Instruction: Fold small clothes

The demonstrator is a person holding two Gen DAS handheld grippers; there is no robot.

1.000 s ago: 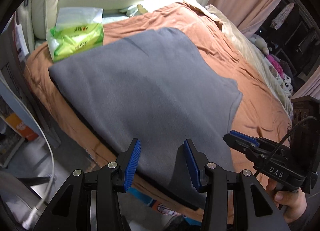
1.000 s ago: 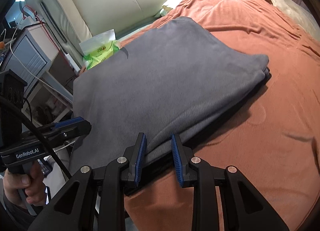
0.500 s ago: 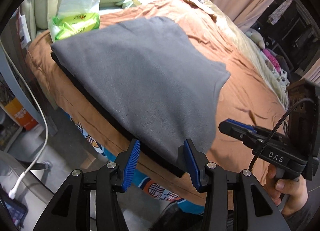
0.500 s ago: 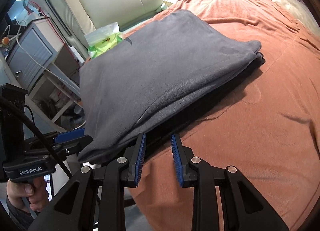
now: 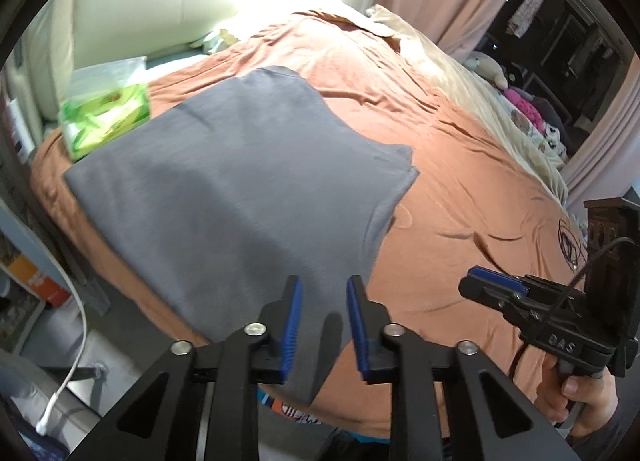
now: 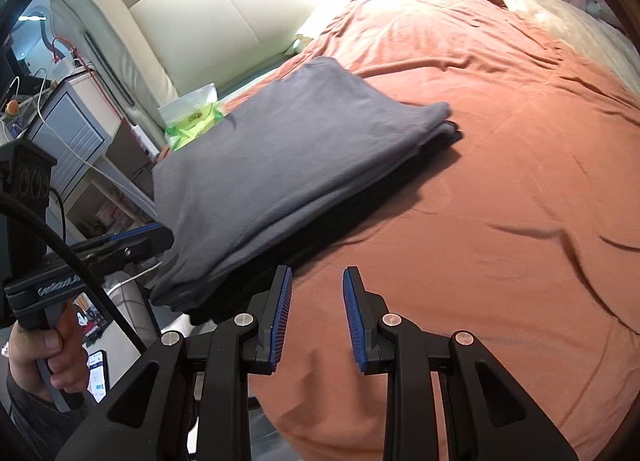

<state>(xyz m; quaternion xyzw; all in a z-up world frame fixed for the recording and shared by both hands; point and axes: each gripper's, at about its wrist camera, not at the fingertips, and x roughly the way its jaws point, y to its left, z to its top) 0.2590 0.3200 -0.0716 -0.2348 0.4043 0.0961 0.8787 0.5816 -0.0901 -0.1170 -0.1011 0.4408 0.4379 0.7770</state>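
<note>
Grey garment [image 5: 248, 189] corner (fold layers indistinct)

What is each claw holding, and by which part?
Nothing gripped. The left claw has just been closing around the near corner of the folded grey cloth, pads not pressing it. The right claw, just opening, is empty above the orange bedsheet.

A rust-orange bed [image 6: 500, 181] carries a folded grey garment [image 6: 280, 153] and green packet [image 5: 106, 117].
</note>
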